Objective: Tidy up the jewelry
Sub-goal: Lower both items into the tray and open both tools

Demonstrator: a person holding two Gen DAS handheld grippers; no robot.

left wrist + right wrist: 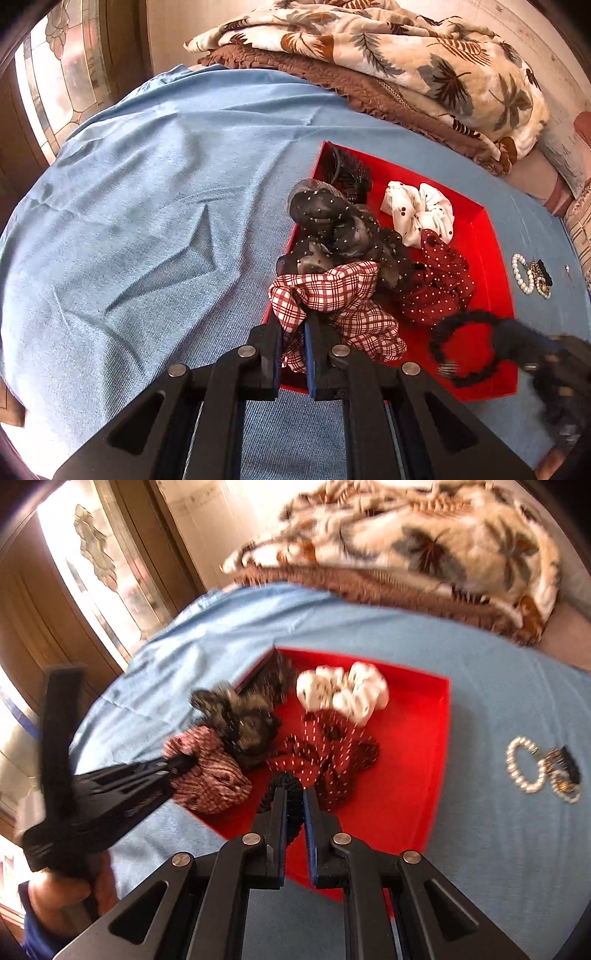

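A red tray lies on the blue bedsheet and holds several scrunchies: black dotted, white cherry-print, dark red polka-dot. My left gripper is shut on the red plaid scrunchie at the tray's near left edge; it also shows in the right wrist view. My right gripper is shut on a black braided hair band over the tray's near part; the band also shows in the left wrist view. A pearl bracelet lies right of the tray.
A dark clip and small ornaments lie beside the bracelet. A floral blanket on a brown quilt is piled behind the tray. A stained-glass door stands at the left. Wrinkled blue sheet spreads left of the tray.
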